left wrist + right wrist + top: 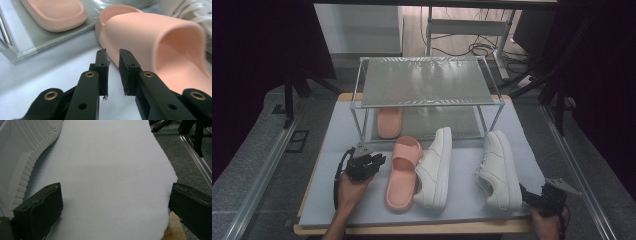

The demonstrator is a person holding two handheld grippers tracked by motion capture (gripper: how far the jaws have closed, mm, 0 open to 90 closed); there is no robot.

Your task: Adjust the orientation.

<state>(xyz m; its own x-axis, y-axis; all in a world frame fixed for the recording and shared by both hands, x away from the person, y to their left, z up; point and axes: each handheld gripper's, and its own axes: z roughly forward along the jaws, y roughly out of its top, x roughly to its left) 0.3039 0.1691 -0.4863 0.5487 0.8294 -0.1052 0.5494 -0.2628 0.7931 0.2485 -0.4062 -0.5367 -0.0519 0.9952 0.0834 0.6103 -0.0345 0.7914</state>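
No brand or lettering I can read on any of these, everything's plain. The left gripper (373,161) sits on the near-left of the counter (332,145), just left of the pink slide (403,172); its fingers (102,65) are a narrow gap apart with nothing between them. In the left gripper view the slide's side is right past the tips. The other pink slide (389,121) is on the bottom shelf of the rack (427,82). Two white sneakers (435,167) lie on the pad, and the right gripper (532,196) rests by the right one, fingers (40,210) wide open and empty.
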